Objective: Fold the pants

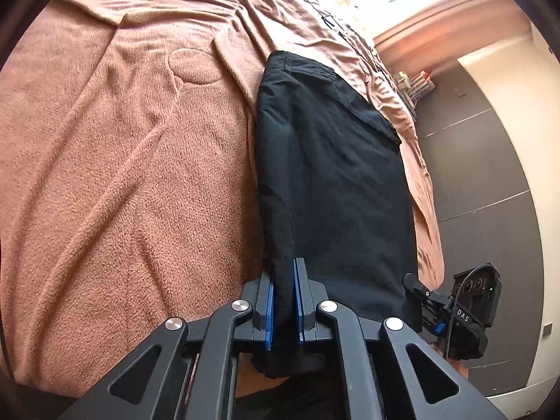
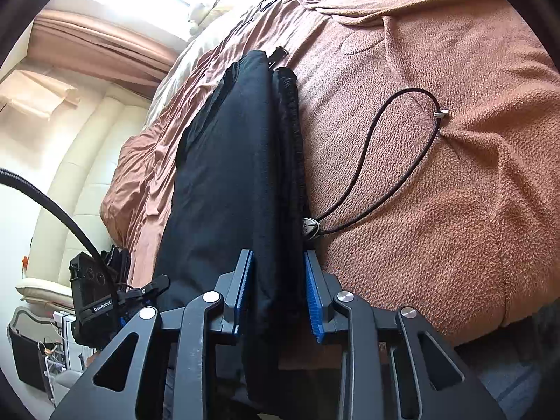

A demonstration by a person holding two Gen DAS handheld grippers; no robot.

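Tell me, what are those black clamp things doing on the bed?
A person is folding black pants on a brown blanket. Each hand holds a pair of tongs. The left tongs and the right tongs are both clamped on the near edge of the pants, which lie in a long strip. A black cord lies beside them.

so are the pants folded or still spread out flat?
Folded, at least partly: the black pants form a narrow, stacked strip on the brown blanket, layered edges visible. Both grippers, left and right, clamp the near end.
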